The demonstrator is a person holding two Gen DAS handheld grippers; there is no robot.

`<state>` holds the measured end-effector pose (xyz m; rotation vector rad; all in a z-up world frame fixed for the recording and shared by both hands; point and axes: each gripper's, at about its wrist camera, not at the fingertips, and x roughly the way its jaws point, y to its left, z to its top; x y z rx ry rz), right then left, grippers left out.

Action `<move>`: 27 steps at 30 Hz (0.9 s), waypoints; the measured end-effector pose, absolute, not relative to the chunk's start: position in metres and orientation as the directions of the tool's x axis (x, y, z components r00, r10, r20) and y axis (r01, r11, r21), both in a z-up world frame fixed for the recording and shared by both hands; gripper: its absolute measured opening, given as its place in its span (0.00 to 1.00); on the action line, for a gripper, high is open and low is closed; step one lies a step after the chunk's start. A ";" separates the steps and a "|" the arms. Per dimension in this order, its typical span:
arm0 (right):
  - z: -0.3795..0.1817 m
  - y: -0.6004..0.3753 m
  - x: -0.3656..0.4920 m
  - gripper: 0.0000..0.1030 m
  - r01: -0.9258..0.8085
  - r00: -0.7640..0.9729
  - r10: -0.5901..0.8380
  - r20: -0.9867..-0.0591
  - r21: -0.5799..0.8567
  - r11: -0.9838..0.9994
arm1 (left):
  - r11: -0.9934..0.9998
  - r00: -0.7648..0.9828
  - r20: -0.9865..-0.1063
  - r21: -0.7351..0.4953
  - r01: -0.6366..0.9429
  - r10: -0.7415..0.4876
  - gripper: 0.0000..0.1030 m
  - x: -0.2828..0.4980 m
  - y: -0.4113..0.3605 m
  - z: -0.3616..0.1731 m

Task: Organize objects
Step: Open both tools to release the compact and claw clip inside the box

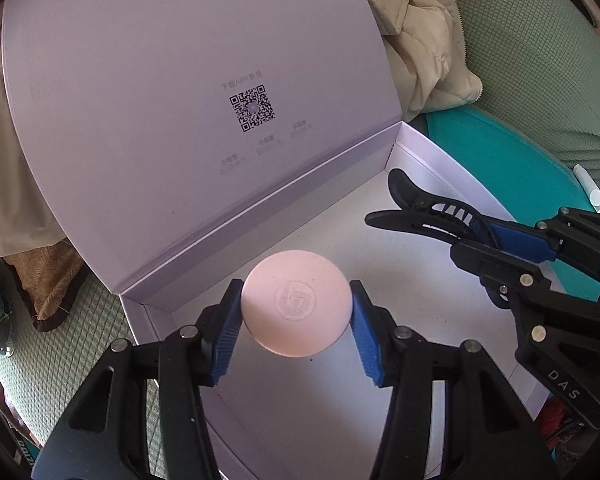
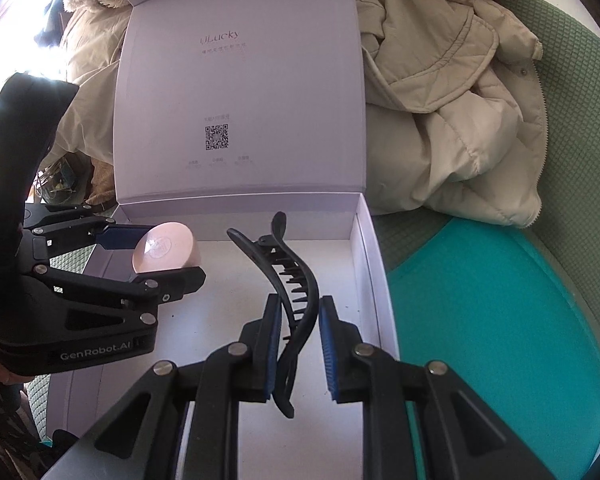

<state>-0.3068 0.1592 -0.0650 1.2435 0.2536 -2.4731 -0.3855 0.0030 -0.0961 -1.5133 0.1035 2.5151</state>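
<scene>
One white box (image 2: 370,248) lies open, its hinged lid (image 2: 240,92) standing up behind it with one square code (image 2: 217,137) printed on the inside. Both grippers reach over the box floor.

The left gripper (image 1: 296,312) is clamped on one round pink disc (image 1: 295,302), its two blue pads (image 1: 226,320) pressing the disc's opposite edges. The disc bears a faint round stamp on its face and sits above the box floor, toward the left side of the box. In the right wrist view the same disc (image 2: 166,252) shows tilted on edge between the left gripper's fingers.

The right gripper (image 2: 298,344) has one black hair clip (image 2: 296,280) between its two blue pads (image 2: 274,340). The clip is long and curved, with a row of teeth along its inner side, and it points away from the gripper toward the lid. Its near end touches the left-hand pad, while a narrow gap shows beside the right-hand pad, so I cannot tell whether the jaws truly pinch it. From the left wrist view the clip (image 1: 416,208) juts out of the right gripper (image 1: 500,236) over the right part of the box, well apart from the disc.

One cream quilted jacket (image 2: 452,120) lies heaped behind and to the right of the box, on a green textured cover (image 2: 572,120). One teal cushion (image 2: 500,312) lies just beside the box's right wall.
</scene>
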 end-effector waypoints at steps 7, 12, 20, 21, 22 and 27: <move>-0.073 0.155 -0.310 0.18 0.400 -0.531 -0.221 -0.818 -0.012 -0.916 | -0.978 -0.418 -0.899 -0.051 -0.202 0.133 0.48 -0.393 0.007 -0.110; -0.078 0.151 -0.312 0.18 0.406 -0.518 -0.209 -0.829 -0.023 -0.914 | -0.981 -0.409 -0.904 -0.051 -0.189 0.126 0.48 -0.396 0.008 -0.114; -0.085 0.149 -0.314 0.18 0.400 -0.498 -0.187 -0.847 -0.033 -0.916 | -0.982 -0.397 -0.909 -0.056 -0.180 0.125 0.49 -0.400 0.014 -0.114; -0.085 0.149 -0.314 0.19 0.396 -0.496 -0.177 -0.850 -0.040 -0.917 | -0.982 -0.394 -0.910 -0.062 -0.176 0.128 0.51 -0.401 0.014 -0.114; -0.085 0.149 -0.314 0.21 0.393 -0.496 -0.170 -0.852 -0.046 -0.918 | -0.982 -0.390 -0.911 -0.072 -0.174 0.136 0.51 -0.402 0.014 -0.113; -0.081 0.149 -0.309 0.34 0.388 -0.506 -0.158 -0.848 -0.059 -0.920 | -0.983 -0.401 -0.905 -0.080 -0.165 0.141 0.52 -0.401 0.016 -0.106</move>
